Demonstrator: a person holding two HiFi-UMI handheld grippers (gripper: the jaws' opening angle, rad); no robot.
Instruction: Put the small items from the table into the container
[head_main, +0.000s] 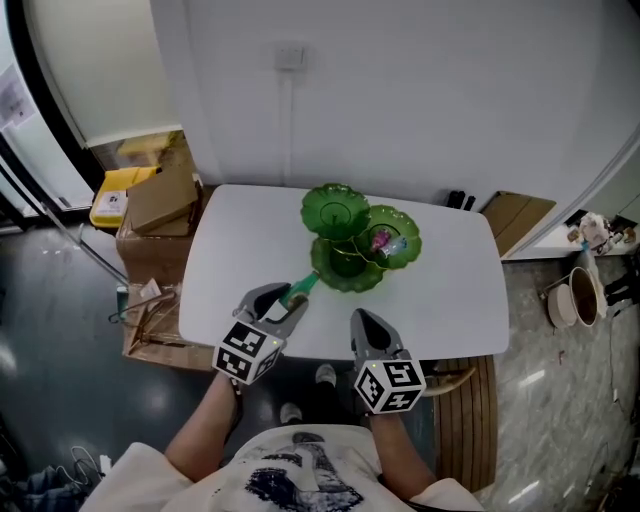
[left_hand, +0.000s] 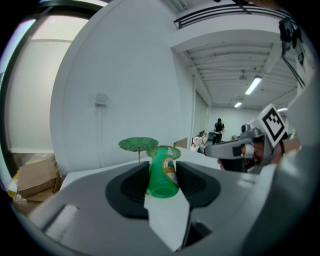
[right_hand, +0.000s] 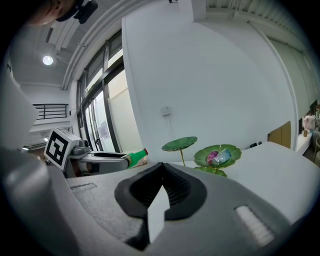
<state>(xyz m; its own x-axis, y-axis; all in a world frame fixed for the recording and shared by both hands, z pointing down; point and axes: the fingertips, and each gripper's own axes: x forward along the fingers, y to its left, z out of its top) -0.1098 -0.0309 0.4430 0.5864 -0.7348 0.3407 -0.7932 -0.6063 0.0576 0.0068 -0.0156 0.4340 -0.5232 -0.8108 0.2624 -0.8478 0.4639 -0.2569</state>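
One small green bottle (left_hand: 162, 172) is clamped between the jaws of the left gripper (head_main: 287, 303), above the near edge of the white table (head_main: 450, 290), its neck pointing at the green leaf-shaped tiered stand (head_main: 345, 280).

To do this step well, carry the bottle over the lowest, nearest dish and bring it down close before letting go. The dishes look shallow and a round bottle will likely roll off if dropped. Keep clear of the thin stem that bears the top dish.

The right gripper (head_main: 368, 325) is closed on nothing and should stay back at the table's edge.

The bottle is glossy green plastic with a pale label on its side and what looks like a red cap. A pink item (head_main: 381, 240) already lies in the right-hand dish.
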